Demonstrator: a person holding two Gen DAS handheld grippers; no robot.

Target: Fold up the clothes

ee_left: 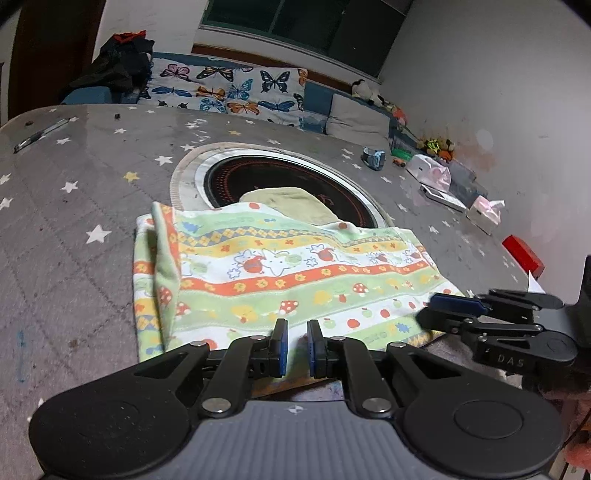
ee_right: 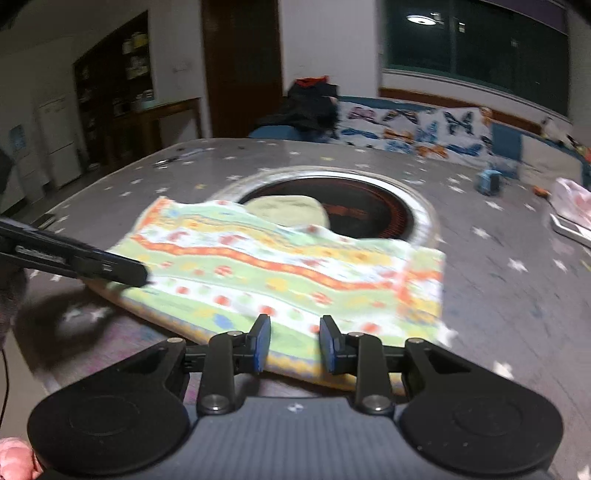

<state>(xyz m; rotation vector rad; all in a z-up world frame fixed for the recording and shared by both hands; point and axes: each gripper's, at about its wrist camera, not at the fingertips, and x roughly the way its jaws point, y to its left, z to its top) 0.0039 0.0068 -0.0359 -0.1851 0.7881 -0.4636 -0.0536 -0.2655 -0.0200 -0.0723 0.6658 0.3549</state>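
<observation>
A large worktop wears a grey cloth dotted with white and yellow stars, with a round black cooker plate sunk into its middle. Behind it runs a blue bench draped with a white butterfly-print blanket and a heap of dark clothing at one end. White walls rise above, set with a dark window (a ceiling lamp reflects in the glass). A brown wooden door and dim shelves stand to the left.
</observation>
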